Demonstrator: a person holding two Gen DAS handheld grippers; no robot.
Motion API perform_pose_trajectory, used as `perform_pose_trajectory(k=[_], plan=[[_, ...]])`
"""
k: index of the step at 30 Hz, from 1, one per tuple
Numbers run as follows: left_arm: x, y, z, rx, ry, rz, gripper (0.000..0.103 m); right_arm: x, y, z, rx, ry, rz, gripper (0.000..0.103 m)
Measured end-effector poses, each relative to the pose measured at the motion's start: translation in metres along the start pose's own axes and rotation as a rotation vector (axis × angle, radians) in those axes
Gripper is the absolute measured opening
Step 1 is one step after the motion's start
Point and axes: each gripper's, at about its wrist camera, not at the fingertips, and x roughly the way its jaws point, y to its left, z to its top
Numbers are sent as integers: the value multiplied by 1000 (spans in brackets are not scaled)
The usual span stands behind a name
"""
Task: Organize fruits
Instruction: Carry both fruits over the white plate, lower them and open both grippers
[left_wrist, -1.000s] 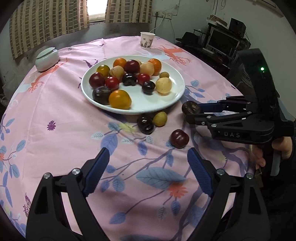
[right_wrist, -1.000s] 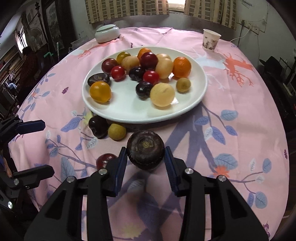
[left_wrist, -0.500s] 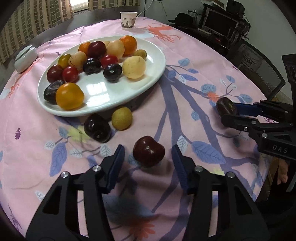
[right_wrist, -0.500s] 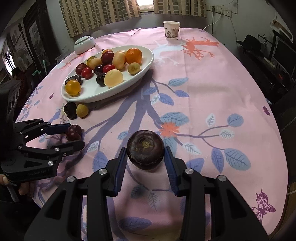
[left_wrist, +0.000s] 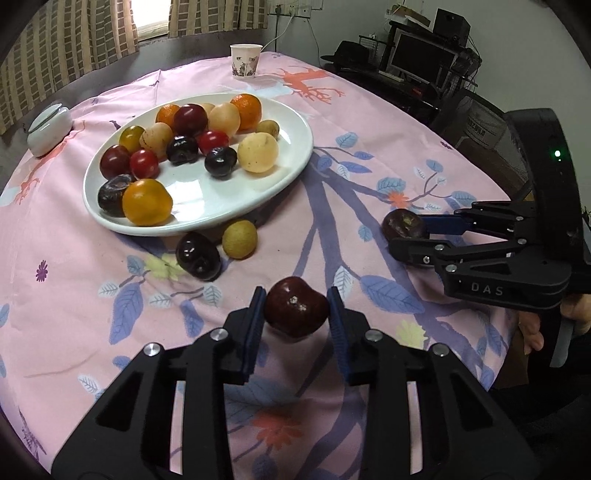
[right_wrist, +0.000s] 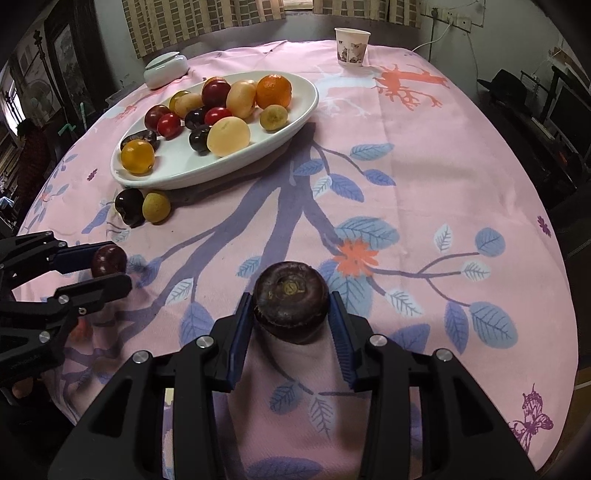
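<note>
My left gripper (left_wrist: 296, 317) is shut on a dark red plum (left_wrist: 296, 307) near the table's front edge; it also shows in the right wrist view (right_wrist: 109, 260). My right gripper (right_wrist: 291, 314) is shut on a dark brown mangosteen (right_wrist: 291, 299), also seen in the left wrist view (left_wrist: 402, 226). A white oval plate (left_wrist: 258, 192) holds several fruits: oranges, plums, cherry tomatoes and pale yellow fruits. A dark plum (left_wrist: 198, 255) and a small yellow-green fruit (left_wrist: 239, 239) lie on the cloth beside the plate's near rim.
A pink floral cloth (right_wrist: 406, 155) covers the round table. A paper cup (left_wrist: 245, 61) stands at the far edge. A white lidded dish (left_wrist: 48, 129) sits at the far left. A desk with a monitor (left_wrist: 424, 59) stands beyond the table.
My left gripper has closed on the dark red plum. My right gripper still holds the mangosteen and has shifted a little over the cloth.
</note>
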Motion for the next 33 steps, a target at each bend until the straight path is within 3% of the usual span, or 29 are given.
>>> perform_pose_trajectory(k=[4,9,15,19,22,25,33], plan=[[-23,22,-4,-39,-49,12,34,-14,9,4,29,-13,68,41],[-46,49,-6,-91,-93,43,34,-20,35,16,-22,-25,64,41],[-59,74,40,-78,-107,73,34,-24,59,58,-107,-42,95,41],[-45,86,82,-89,-120,69,34,-15,64,96,-91,-47,125,41],[-27,88,102,-89,-115,89,34,0,69,121,-96,-56,71,41],[-8,91,112,-103,-88,82,34,14,65,138,-101,-54,-4,41],[24,108,119,-135,-24,82,34,43,48,161,-46,-7,63,41]])
